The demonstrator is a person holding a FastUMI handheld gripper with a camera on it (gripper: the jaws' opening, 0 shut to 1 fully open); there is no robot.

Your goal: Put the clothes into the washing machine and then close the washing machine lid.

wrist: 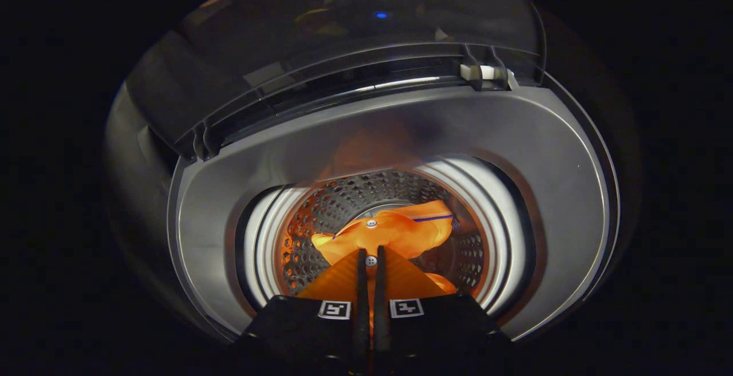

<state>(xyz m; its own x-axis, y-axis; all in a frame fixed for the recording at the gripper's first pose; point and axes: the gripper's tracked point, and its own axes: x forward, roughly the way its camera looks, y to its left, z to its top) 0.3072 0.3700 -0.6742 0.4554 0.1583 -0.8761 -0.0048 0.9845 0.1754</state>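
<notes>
Claw (371,258) fingers stood nearly together, pinching a fold of the orange garment (395,233) over the open mouth of the washing machine (355,135), with the rest of the cloth hanging down into the perforated drum (326,216). To do this step well, the person would probably best lower the claw further past the rim before parting the fingers, so the whole garment falls inside and nothing drapes over the edge. The raised lid (343,38) stood open behind, not yet closed.

The gripper (371,258) points forward, its 2 fingers (361,284) nearly closed, pinching orange cloth (395,233).
</notes>
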